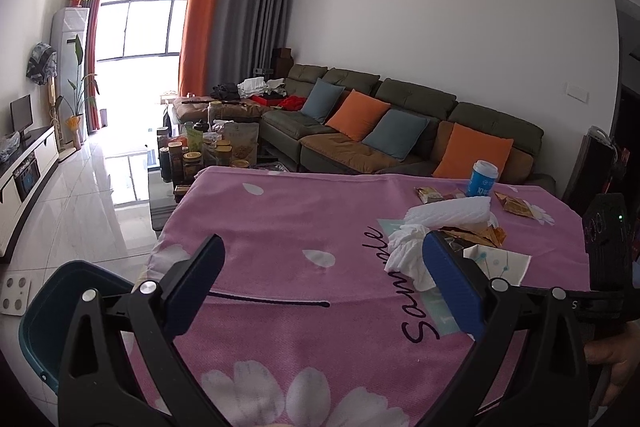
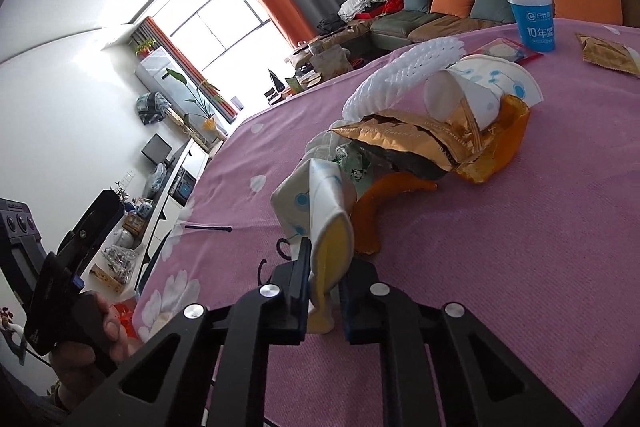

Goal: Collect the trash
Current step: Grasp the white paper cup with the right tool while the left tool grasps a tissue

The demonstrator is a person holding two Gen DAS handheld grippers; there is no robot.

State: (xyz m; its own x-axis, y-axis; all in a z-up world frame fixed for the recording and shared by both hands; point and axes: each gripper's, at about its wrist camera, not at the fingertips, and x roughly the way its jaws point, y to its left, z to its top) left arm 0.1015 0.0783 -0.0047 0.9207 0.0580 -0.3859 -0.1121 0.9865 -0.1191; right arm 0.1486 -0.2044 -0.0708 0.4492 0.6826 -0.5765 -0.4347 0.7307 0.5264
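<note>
**Ana:** Trash sits in a loose heap on the pink flowered cloth (image 2: 500, 247): a crushed paper cup (image 2: 320, 195), a second paper cup (image 2: 472, 95) tipped on its side, a gold foil wrapper (image 2: 412, 143), a white foam net sleeve (image 2: 400, 75) and a crumpled tissue (image 1: 408, 251).

**Ben:** And the tools?

**Ana:** The right gripper (image 2: 325, 291) has its jaws pinched on the crushed paper cup's rim, which looks flattened between them. The left gripper (image 1: 320, 283) hangs over the cloth with its jaws wide apart and nothing between them, the tissue just past its right finger.

**Ben:** How will the rest handle?

**Ana:** Probably all light and soft. Thin cup walls likely buckle, so a rim or fold suits best. Foil may slip, so a creased edge seems wiser. Tissue should bunch anywhere. A teal bin (image 1: 60, 307) stands by the table's left edge, presumably the destination. The upright blue cup (image 2: 534, 19) stands well apart.
</note>
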